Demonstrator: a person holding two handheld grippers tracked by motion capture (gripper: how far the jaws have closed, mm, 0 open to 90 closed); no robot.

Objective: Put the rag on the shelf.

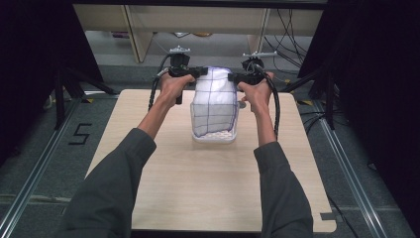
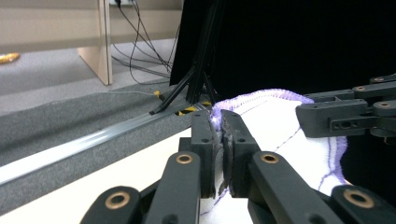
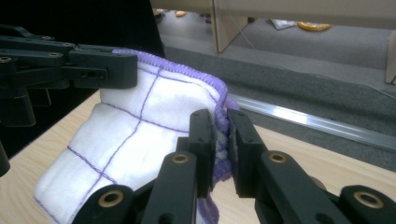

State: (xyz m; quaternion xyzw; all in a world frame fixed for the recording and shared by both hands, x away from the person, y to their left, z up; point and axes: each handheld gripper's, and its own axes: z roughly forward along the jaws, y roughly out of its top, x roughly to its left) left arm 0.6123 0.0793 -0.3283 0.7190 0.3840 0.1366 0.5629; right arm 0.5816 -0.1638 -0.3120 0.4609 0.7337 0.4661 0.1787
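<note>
A white cloth (image 1: 214,104) with purple grid lines and a purple hem hangs between my two grippers, its lower end down in a white perforated basket (image 1: 214,137) on the table. My left gripper (image 1: 202,72) is shut on the cloth's top left corner; in the left gripper view the jaws pinch the cloth's (image 2: 275,116) hem. My right gripper (image 1: 233,77) is shut on the top right corner, and in the right gripper view the purple hem (image 3: 223,116) is squeezed between its jaws. The left gripper (image 3: 93,65) shows across the cloth there.
The light wooden table (image 1: 208,188) stretches toward the person in front of the basket. Black tripod legs (image 1: 74,87) stand at both back corners, and metal floor rails (image 1: 29,178) run along the sides. Cables (image 1: 292,25) and furniture legs lie beyond the far edge.
</note>
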